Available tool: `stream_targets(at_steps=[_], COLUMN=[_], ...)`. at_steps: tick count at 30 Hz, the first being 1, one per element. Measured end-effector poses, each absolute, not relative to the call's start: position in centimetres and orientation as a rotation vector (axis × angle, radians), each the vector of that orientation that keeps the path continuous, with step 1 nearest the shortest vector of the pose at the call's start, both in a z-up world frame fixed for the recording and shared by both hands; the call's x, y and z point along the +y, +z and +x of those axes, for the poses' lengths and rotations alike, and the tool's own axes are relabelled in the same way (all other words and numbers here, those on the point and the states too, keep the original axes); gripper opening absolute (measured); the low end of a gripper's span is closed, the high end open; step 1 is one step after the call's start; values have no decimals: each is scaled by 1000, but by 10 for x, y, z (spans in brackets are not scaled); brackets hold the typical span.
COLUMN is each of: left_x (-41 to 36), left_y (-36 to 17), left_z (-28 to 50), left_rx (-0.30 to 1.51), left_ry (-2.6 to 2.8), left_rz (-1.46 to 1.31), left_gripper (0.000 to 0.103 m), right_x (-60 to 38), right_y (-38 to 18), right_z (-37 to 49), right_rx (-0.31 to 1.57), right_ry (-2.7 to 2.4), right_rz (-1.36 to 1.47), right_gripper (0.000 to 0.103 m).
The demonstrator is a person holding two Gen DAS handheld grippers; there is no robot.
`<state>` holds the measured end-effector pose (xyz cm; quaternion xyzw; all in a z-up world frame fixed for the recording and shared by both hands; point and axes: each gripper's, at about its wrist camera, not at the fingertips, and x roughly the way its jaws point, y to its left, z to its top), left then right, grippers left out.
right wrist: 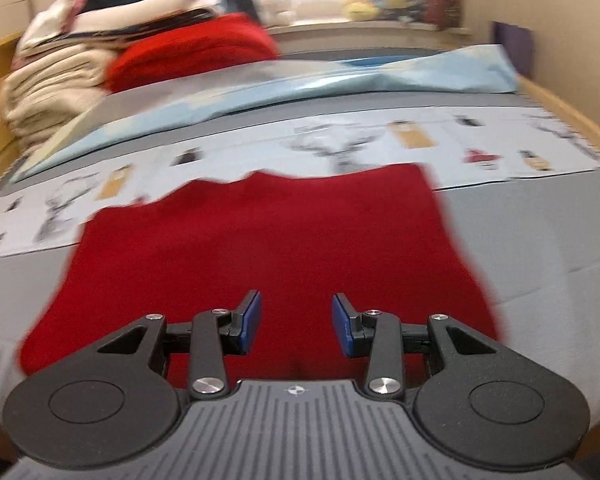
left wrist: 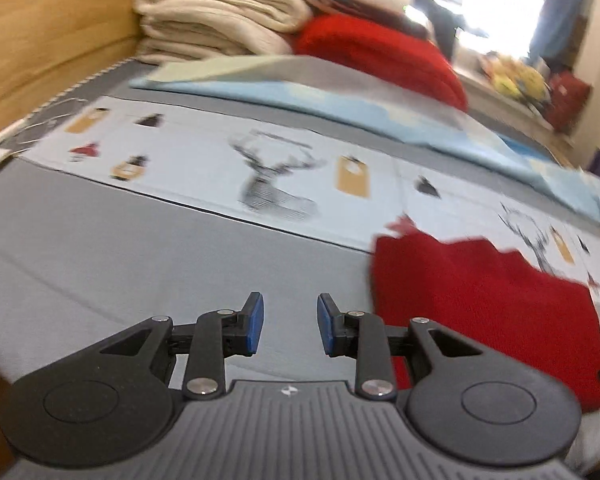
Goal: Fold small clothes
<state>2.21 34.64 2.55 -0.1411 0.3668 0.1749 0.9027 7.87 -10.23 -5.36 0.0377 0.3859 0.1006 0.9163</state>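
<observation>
**Both grippers clear of the red cloth**

The red cloth point(right wrist: 260, 248) lies flat on the grey bed sheet point(left wrist: 100, 240), and everything else sits in relation to it. Its far edge is uneven and overlaps the printed strip point(left wrist: 204, 160), a pale band with stag heads and small labels that runs across the bed just beyond it. Past that strip lies a light blue sheet point(right wrist: 340, 80), and further back still, to the left, a second red bundle point(right wrist: 192, 52) leans against a stack of cream blankets point(left wrist: 212, 12). A wooden bed frame point(left wrist: 40, 40) borders the bed on the far left of the cloth.

The right gripper point(right wrist: 296, 324) hangs over the near part of the cloth, pointing down at it. Its blue pads point(right wrist: 250, 320) stand apart with nothing between them; only the red fabric shows below the gap.

The left gripper point(left wrist: 290, 324) is off to the left of the cloth, above bare grey sheet. In the left wrist view the cloth shows to the right of that gripper, behind its right finger. Its pads are also parted, with nothing held.

Both views are blurred.
</observation>
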Motion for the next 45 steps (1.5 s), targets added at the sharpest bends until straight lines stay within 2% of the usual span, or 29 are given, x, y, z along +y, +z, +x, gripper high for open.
stream_targets(at_steps=[6, 11, 14, 21, 25, 27, 28, 29, 33, 39, 42, 45], left_x=[379, 395, 401, 406, 400, 395, 392, 390, 376, 340, 320, 298], left_y=[46, 55, 58, 65, 69, 70, 71, 72, 75, 76, 73, 70], left_z=[-9, -21, -22, -19, -14, -10, -8, -5, 3, 27, 41, 56], left_rx=[703, 683, 686, 676, 677, 680, 681, 681, 682, 696, 711, 721], left_ry=[418, 432, 437, 437, 426, 420, 416, 412, 397, 342, 311, 278], left_rz=[-358, -397, -396, -397, -387, -381, -379, -378, -379, -335, -321, -296], left_gripper=[33, 36, 36, 36, 36, 36, 36, 36, 36, 36, 36, 36], right_x=[13, 100, 138, 189, 195, 194, 192, 189, 146, -21, -118, -197], right_y=[-67, -76, -85, -120, -126, -127, -125, -117, -58, 27, 28, 0], right_z=[54, 31, 28, 26, 20, 14, 14, 17, 47, 88, 95, 101], right_rx=[806, 779, 820, 813, 765, 733, 730, 734, 728, 587, 561, 606], right_ry=[449, 655, 753, 704, 695, 712, 719, 718, 663, 455, 262, 61], right_rz=[6, -170, -258, -594, -694, -730, -720, -684, -333, 190, 342, 399], right_gripper=[40, 42, 50, 51, 45, 30, 26, 21, 19, 18, 18, 18])
